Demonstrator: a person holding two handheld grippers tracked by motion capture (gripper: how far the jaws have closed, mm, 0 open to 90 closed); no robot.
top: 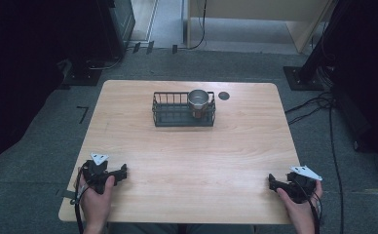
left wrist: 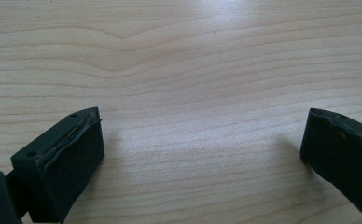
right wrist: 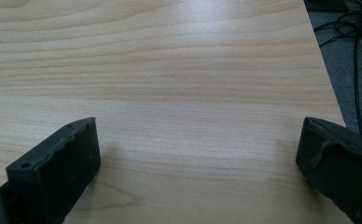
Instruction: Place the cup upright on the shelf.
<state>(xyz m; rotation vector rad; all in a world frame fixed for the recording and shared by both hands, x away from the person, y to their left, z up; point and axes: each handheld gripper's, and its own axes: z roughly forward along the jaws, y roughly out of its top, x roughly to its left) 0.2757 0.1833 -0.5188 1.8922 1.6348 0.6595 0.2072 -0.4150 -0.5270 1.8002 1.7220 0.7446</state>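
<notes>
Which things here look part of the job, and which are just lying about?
Likely job: metal cup standing in wire basket; left tongs and right tongs, both open and empty.
Lying about: dark round disc; floor cables.

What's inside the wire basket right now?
A metal cup stands upright at the right end of the wire basket; the rest of the basket floor looks bare. The cup's inside is too small to make out, and its lower part sits behind the basket wires.
</notes>
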